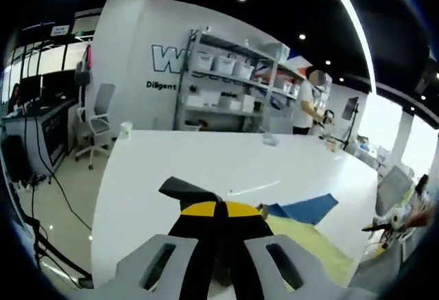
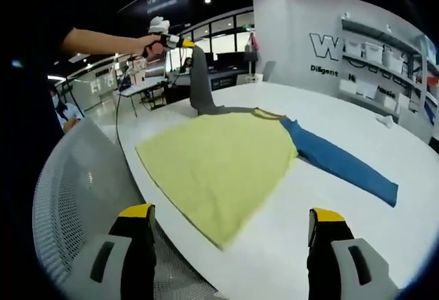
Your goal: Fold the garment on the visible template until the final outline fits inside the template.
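Observation:
A yellow shirt [image 2: 219,163] lies spread on the white table [image 2: 411,176], with a blue sleeve [image 2: 343,166] stretched flat to the right. Its other sleeve, dark grey [image 2: 200,87], is lifted off the table; my left gripper [image 2: 181,41], held by a hand, is shut on its end. In the left gripper view the jaws of the left gripper [image 1: 219,209] are shut on the grey sleeve [image 1: 186,189], above the yellow body [image 1: 309,241] and blue sleeve [image 1: 305,209]. My right gripper [image 2: 233,214] stands open and holds nothing, over the shirt's near hem.
A grey mesh chair back [image 2: 75,190] stands at the table's near edge. A paper cup [image 1: 125,130] sits at the far table corner, an office chair [image 1: 99,118] beyond it. Shelves with bins [image 1: 226,84] line the back wall, with a person [image 1: 307,104] beside them.

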Demonstrator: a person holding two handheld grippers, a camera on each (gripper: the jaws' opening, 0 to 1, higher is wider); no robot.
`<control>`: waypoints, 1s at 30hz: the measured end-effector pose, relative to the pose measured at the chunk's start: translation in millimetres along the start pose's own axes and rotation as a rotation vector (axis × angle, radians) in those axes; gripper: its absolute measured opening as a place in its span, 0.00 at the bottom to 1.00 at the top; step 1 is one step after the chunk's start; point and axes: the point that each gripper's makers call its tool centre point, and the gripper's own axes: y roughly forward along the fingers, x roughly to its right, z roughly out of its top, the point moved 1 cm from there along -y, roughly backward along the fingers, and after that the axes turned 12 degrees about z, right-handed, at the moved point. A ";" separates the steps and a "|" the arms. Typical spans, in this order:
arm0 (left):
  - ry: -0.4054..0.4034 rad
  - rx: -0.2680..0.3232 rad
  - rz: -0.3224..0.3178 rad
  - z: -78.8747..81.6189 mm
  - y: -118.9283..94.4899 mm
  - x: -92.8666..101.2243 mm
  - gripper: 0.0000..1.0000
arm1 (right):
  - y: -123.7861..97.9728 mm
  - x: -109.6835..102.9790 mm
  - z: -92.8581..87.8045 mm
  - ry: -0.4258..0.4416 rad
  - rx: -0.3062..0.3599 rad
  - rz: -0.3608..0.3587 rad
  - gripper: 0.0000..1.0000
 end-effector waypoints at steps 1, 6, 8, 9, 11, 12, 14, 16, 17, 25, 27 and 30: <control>0.001 0.003 -0.007 2.4 1.1 3.3 0.00 | -0.4 0.4 -0.1 0.000 0.001 -0.001 0.90; 0.008 0.027 -0.047 19.6 8.6 24.7 0.00 | -3.1 1.5 0.6 0.002 0.005 -0.004 0.90; 0.017 0.034 -0.056 22.9 10.4 31.4 0.00 | -4.7 2.5 0.8 0.002 0.006 -0.008 0.90; 0.017 0.032 -0.063 23.5 11.3 35.2 0.00 | -5.3 3.0 0.5 0.004 0.006 -0.009 0.90; 0.027 0.034 -0.078 25.4 14.8 41.6 0.00 | -6.3 4.2 -0.1 0.006 0.008 -0.012 0.90; 0.028 0.032 -0.086 25.6 15.8 45.3 0.00 | -6.5 4.6 -0.9 0.008 0.007 -0.013 0.90; 0.036 0.025 -0.107 25.3 17.8 55.2 0.00 | -7.0 4.8 -1.7 0.007 0.006 -0.013 0.90; 0.046 0.024 -0.129 25.4 19.9 65.1 0.00 | -7.5 3.6 -1.1 0.010 0.008 -0.014 0.90; 0.049 0.021 -0.143 25.2 20.6 71.6 0.00 | -7.7 3.8 -1.2 0.010 0.008 -0.014 0.89; 0.079 0.007 -0.200 25.1 29.5 101.2 0.00 | -10.3 3.4 -5.6 0.018 0.002 -0.018 0.89; 0.083 -0.001 -0.210 23.7 34.0 106.1 0.00 | -11.5 3.2 -6.7 0.018 -0.001 -0.020 0.89; 0.094 -0.007 -0.219 20.2 38.6 114.7 0.00 | -13.3 3.6 -7.4 0.025 0.002 -0.025 0.89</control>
